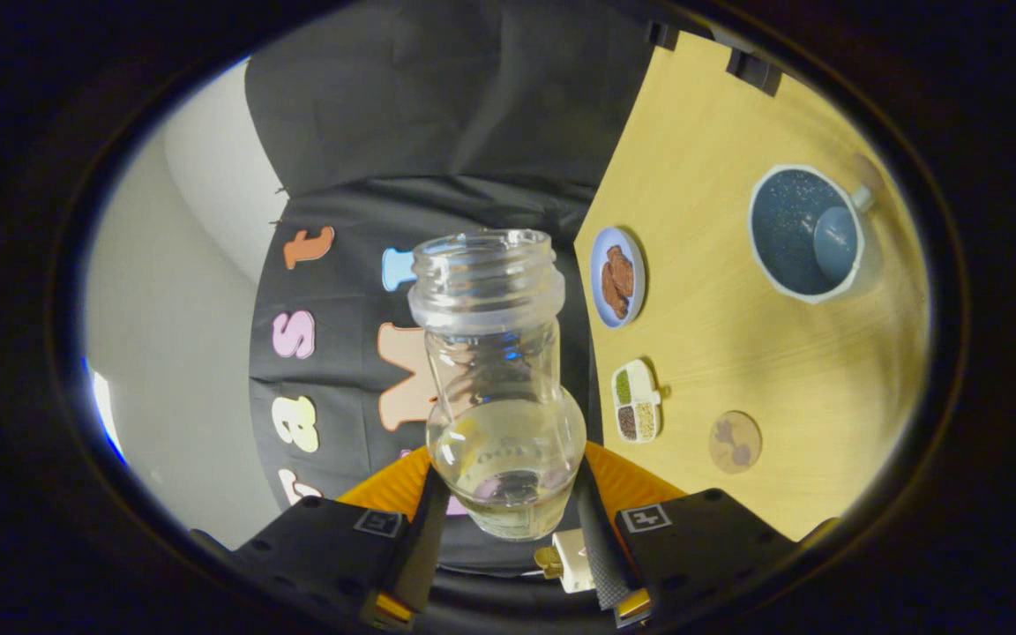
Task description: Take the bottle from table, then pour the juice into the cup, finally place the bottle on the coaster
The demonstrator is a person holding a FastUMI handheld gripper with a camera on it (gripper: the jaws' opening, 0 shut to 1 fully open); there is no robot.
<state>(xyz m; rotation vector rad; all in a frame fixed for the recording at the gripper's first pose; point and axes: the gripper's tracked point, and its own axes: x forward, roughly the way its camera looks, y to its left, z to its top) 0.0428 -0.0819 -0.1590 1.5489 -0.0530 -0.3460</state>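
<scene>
One step looks done to us: the bottle (pixel 499 379) is off the table (pixel 737 353) and held between our jaws, which are clamped on its rounded lower body, one on each side. A little pale liquid sits in its base, and its open mouth points away from us. We judge the pour is in hand, or about to start. The cup (pixel 806 234) stands well off to one side, so next we must carry the mouth over its rim. The coaster (pixel 735 442) lies nearer us, beside a small compartment dish (pixel 636 399).
</scene>
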